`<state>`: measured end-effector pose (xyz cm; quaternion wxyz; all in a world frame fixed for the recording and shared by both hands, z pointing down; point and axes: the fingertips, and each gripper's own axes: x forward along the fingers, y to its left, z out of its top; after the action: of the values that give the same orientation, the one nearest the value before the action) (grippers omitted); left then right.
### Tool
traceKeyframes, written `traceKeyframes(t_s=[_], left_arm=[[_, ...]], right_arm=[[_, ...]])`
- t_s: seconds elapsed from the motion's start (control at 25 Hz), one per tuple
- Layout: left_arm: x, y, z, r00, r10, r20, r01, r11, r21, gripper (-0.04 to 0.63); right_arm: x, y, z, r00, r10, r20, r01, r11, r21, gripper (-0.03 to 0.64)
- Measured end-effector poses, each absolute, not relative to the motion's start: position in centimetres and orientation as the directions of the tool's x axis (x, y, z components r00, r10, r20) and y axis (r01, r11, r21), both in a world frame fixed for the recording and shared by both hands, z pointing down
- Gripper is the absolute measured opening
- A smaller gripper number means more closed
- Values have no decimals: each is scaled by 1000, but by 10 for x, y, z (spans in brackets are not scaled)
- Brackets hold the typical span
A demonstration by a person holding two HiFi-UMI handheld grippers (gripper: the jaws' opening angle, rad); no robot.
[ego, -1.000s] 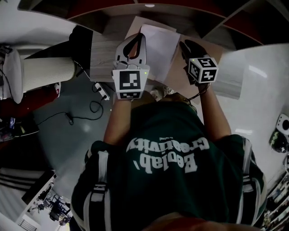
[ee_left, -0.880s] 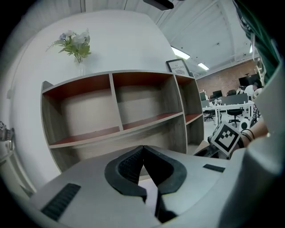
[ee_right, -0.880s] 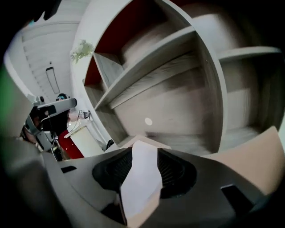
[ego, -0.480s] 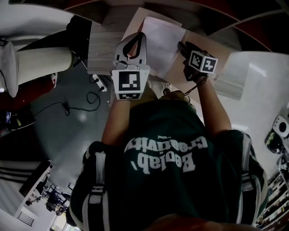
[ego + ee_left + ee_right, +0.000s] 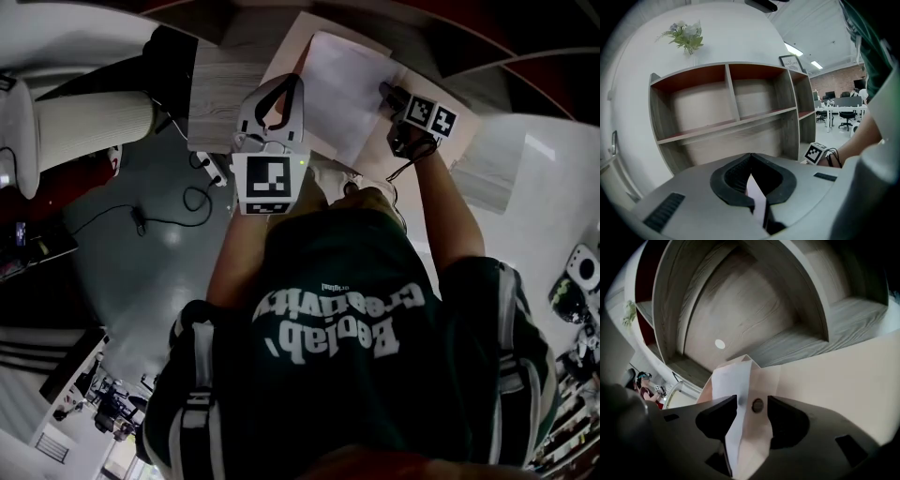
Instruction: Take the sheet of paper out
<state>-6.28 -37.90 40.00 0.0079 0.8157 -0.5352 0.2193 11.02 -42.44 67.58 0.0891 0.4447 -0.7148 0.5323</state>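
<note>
Release is the fresh event on the right. The right gripper [image 5: 386, 92] has dropped toward the desk [image 5: 217, 94] and rolled over since a second ago. Its jaws have just been opening and now stand wide. A flap of the beige envelope [image 5: 825, 380], its round fastener [image 5: 757, 405] and an edge of the sheet of paper [image 5: 342, 94] sit between them, but the pads press on nothing.

The left gripper [image 5: 296, 80] is the only one gripping: its jaws meet at the tips with a thin white edge of the sheet clamped between the pads.

For the task, this probably means the envelope has been let go and only the left side controls the sheet. The right is either finished bracing or about to take a new hold.

In the head view the sheet lies mostly bare on top of the envelope, between the two grippers. Whether its far end is still tucked inside cannot be told.

The left gripper holds the sheet's left edge, and the right gripper sits just beside its right edge. Its near corner reaches about to the desk's near edge, close to the person's body. The shelf unit [image 5: 726, 93] stands along the far side of the desk and blocks that way. Free room lies upward and back toward the person — that looks like the easiest way to draw the sheet clear, with one edge held and the rest free to sag.
</note>
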Motion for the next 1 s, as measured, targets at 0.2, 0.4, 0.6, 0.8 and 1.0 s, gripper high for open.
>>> traceKeyframes(t_s=[0.2, 0.4, 0.6, 0.8, 1.0], left_arm=[[-74, -381, 410, 327, -864, 384, -876, -429, -219, 18], [-81, -381, 418, 339, -852, 399, -873, -443, -205, 18], [-86, -380, 422, 346, -843, 411, -866, -456, -204, 18], [-95, -378, 425, 345, -837, 424, -867, -458, -199, 18], [-97, -371, 427, 342, -841, 420, -867, -454, -204, 18]], right_arm=[[110, -437, 675, -640, -566, 520, -651, 40, -758, 207], [87, -448, 667, -710, -540, 452, -589, 104, -801, 207], [71, -459, 668, -746, -515, 423, -553, 126, -823, 207], [51, -459, 660, -768, -483, 419, -572, 224, -789, 34], [55, -449, 659, -759, -500, 417, -591, 258, -764, 34]])
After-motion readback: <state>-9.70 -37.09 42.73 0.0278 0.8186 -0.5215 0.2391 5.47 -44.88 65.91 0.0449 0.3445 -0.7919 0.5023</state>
